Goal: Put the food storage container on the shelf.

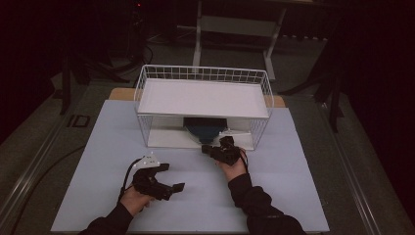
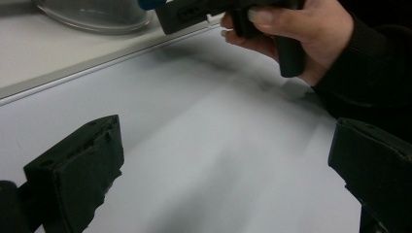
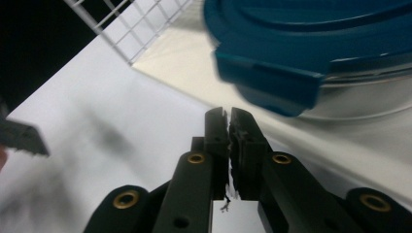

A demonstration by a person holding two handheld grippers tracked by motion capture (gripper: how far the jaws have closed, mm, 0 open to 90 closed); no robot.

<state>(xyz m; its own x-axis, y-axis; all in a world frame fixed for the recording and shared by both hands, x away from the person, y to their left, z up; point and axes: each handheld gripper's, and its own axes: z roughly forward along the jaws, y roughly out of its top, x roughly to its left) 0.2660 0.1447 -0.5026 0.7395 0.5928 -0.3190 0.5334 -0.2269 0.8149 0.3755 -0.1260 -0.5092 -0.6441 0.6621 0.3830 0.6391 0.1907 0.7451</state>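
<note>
Though near the rack [image 1: 203, 104], jaws outside.

1. Both grippers are matte black; the left gripper [image 1: 172, 177] carries a grey three-cornered plate [image 1: 147, 159] and a black cable [image 1: 128, 172].
2. The right gripper [image 3: 229, 127] has blocky black pads and brass-ringed screw holes [image 3: 196, 158].
3. Dark ribbed sleeves [image 1: 254, 198] cover both forearms.
</note>
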